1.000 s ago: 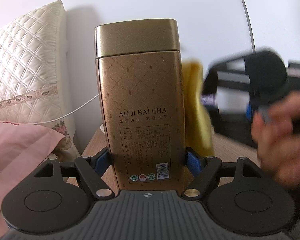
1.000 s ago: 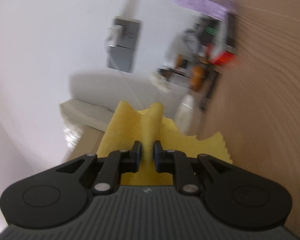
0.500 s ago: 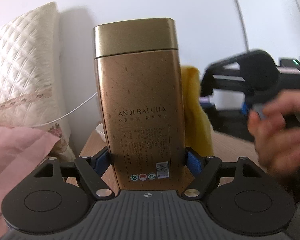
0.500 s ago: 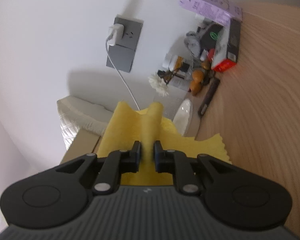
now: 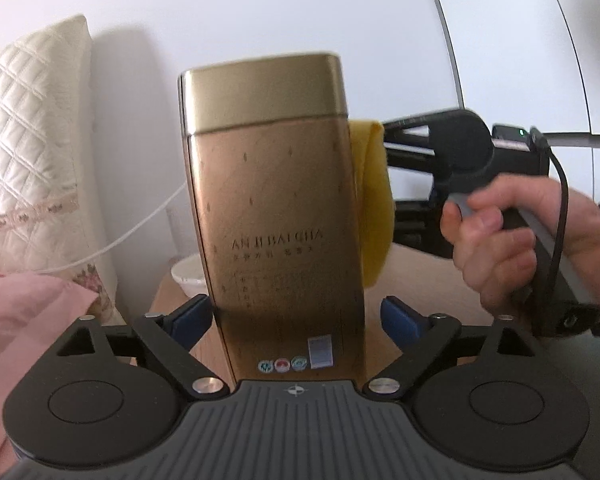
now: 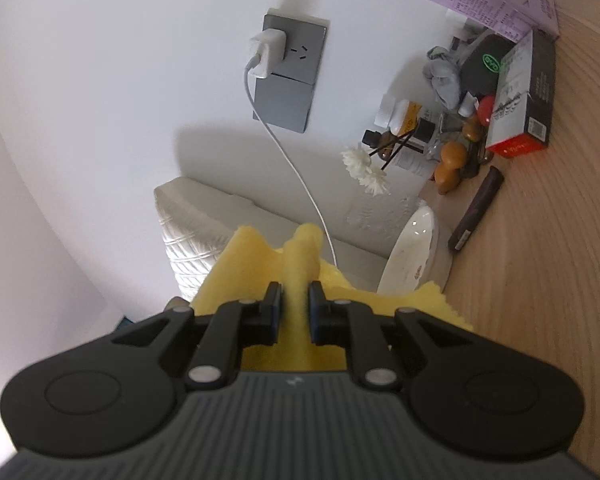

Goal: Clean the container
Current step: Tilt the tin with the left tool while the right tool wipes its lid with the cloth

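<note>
Our left gripper (image 5: 294, 314) is opening, its blue pads (image 5: 398, 314) now clear of the gold tea tin (image 5: 276, 220) standing between them on the wooden table (image 5: 428, 276). Our right gripper (image 6: 294, 300) pinches the yellow cloth (image 6: 300, 256), which hangs against the tin's right side, just behind. We judge the wiping unfinished: only that side is being reached, the other faces remain.

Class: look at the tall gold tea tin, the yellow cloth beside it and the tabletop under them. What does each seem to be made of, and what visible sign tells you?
Tea tin: probably thin metal, satin gold finish; soft sheen, separate fitted lid.
Yellow cloth: soft fabric, perhaps microfibre; it drapes, folds and has a zigzag-cut edge.
Tabletop: light wood or wood-look laminate; curved grain lines, matt surface.
</note>
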